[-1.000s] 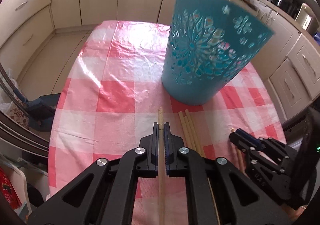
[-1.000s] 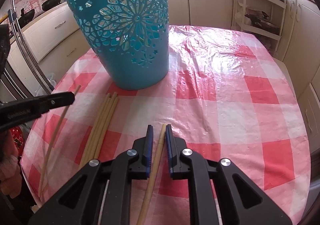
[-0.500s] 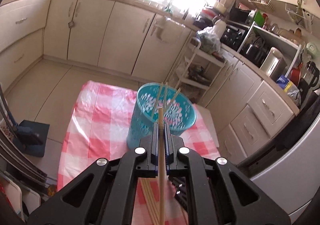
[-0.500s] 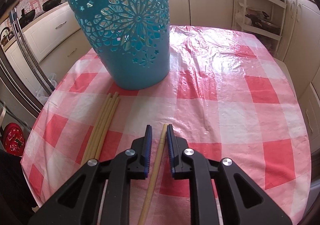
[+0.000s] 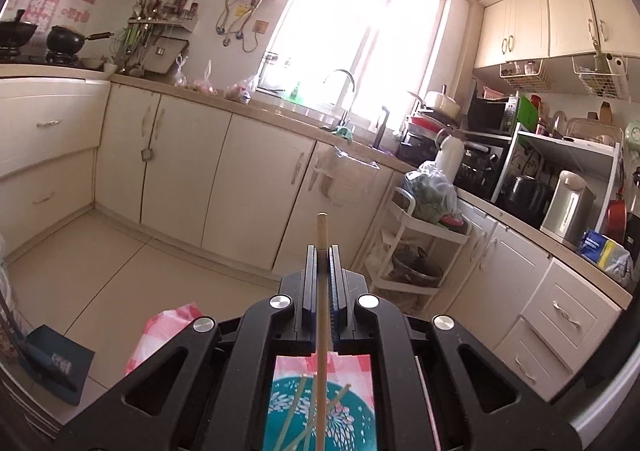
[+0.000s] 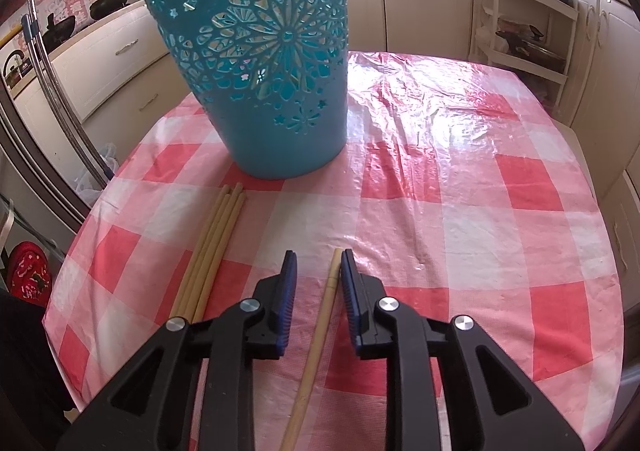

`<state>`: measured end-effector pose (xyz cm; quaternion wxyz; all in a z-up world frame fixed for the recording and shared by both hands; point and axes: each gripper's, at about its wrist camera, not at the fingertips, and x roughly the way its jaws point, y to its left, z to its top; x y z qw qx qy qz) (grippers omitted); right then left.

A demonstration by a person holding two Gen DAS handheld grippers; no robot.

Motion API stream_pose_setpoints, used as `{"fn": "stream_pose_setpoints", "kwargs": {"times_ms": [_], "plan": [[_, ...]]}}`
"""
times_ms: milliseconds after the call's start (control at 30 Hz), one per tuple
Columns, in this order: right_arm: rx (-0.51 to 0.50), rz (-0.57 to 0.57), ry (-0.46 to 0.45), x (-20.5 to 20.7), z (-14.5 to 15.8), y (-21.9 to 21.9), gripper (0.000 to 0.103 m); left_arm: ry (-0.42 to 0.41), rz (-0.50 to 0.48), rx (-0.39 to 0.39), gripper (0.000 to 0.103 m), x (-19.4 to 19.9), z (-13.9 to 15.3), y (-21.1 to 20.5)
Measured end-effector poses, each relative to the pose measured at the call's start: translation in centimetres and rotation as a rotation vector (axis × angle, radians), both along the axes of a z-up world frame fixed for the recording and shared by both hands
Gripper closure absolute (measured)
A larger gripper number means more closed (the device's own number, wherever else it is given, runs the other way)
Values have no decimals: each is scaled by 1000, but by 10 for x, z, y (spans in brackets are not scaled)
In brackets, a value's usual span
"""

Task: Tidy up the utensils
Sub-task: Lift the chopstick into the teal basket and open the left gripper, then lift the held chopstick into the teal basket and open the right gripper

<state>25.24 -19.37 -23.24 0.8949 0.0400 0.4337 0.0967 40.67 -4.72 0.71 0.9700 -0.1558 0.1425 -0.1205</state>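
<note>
High above the table, my left gripper (image 5: pixel 322 251) is shut on a wooden chopstick (image 5: pixel 321 315) that runs along its fingers. Below it, through the gripper frame, the teal cut-out basket (image 5: pixel 352 423) shows its open mouth with a few chopsticks leaning inside. In the right wrist view the same basket (image 6: pixel 260 63) stands upright on the pink checked table (image 6: pixel 460 211). My right gripper (image 6: pixel 318 265) hovers low over one chopstick (image 6: pixel 320 331) lying between its jaws, which are opening; the pads are clear of it. A bundle of several chopsticks (image 6: pixel 212 251) lies to its left.
Kitchen cabinets, a sink under a bright window and a white trolley rack (image 5: pixel 416 251) surround the table. A dustpan (image 5: pixel 52 363) rests on the floor at the left. The table edge (image 6: pixel 76 251) curves close beside the chopstick bundle.
My left gripper has risen from the table with its chopstick and tilted up, now above the basket. My right gripper stayed in place and its jaws have spread apart around the lying chopstick.
</note>
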Motion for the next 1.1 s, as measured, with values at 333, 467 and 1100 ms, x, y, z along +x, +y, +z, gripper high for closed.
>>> {"fn": "stream_pose_setpoints", "kwargs": {"times_ms": [333,467,1100], "plan": [[3,7,1,1,0,0,76,57,1,41,98,28,-42,-15],[3,7,0,1,0,1,76,101,-19,88,98,26,-56,-21],[88,-7,10,0,-1,-9,76,153,98,127,40,-65,-69,60]]}}
